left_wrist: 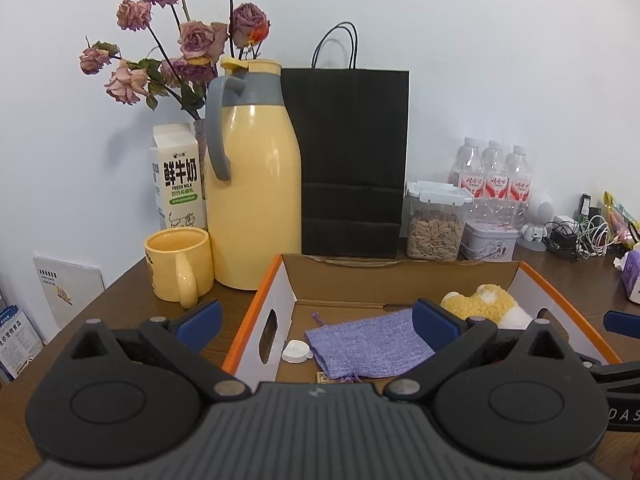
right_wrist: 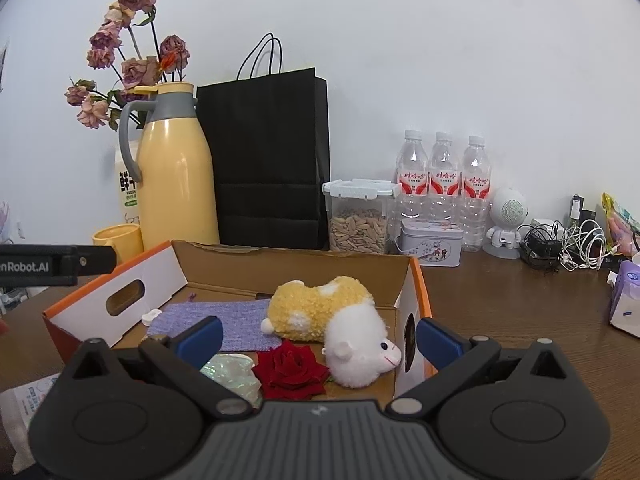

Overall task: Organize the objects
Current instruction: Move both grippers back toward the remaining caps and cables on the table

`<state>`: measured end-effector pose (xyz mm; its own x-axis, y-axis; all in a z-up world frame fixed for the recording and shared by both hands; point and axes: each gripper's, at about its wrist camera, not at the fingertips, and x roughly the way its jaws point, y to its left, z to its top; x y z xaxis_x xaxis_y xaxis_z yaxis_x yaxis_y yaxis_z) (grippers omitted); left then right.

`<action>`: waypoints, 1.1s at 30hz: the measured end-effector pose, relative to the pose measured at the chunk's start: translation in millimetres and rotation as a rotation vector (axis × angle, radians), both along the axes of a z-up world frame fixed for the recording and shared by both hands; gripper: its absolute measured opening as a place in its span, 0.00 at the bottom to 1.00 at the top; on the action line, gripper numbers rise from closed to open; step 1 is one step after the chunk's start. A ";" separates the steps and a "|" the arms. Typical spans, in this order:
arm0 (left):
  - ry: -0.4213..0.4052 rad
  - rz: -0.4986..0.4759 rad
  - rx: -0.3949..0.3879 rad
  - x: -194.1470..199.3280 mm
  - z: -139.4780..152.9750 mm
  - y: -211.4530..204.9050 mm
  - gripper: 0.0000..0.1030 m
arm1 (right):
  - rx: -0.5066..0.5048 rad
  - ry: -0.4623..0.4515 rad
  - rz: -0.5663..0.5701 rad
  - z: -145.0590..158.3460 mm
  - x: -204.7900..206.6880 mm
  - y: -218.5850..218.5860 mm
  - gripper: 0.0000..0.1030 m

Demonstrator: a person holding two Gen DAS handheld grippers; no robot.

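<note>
An open cardboard box (left_wrist: 276,280) (right_wrist: 120,276) with orange edges sits on the brown table. Inside lie a purple woven pouch (left_wrist: 372,340) (right_wrist: 236,320), a white cap-like piece (left_wrist: 296,350) (right_wrist: 151,316), a yellow-and-white plush animal (left_wrist: 486,302) (right_wrist: 340,320), a red fabric rose (right_wrist: 290,372) and a shiny pale wrapper (right_wrist: 234,374). My left gripper (left_wrist: 318,322) stands open over the box's near left side, nothing between its blue pads. My right gripper (right_wrist: 320,338) is open too, its pads either side of the rose and plush without touching them.
Behind the box stand a yellow thermos jug (left_wrist: 254,184), yellow mug (left_wrist: 178,264), milk carton (left_wrist: 176,176), dried roses (left_wrist: 176,40), black paper bag (left_wrist: 348,160), seed container (right_wrist: 360,220), tin (right_wrist: 432,242), three water bottles (right_wrist: 444,176). Cables (right_wrist: 568,244) and tissue pack (right_wrist: 626,300) lie right.
</note>
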<state>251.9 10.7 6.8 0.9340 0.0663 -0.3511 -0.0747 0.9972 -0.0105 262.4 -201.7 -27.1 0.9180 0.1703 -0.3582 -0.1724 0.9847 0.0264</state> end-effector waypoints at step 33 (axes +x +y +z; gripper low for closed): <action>0.078 0.039 0.026 -83.4 -13.0 43.7 1.00 | -0.110 0.131 0.063 -18.2 -65.6 -23.1 1.00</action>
<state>168.4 54.4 -6.2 0.9002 0.1124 -0.4207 -0.1132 0.9933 0.0231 196.7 -224.8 -45.3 0.8512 0.1793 -0.4933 -0.2361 0.9702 -0.0548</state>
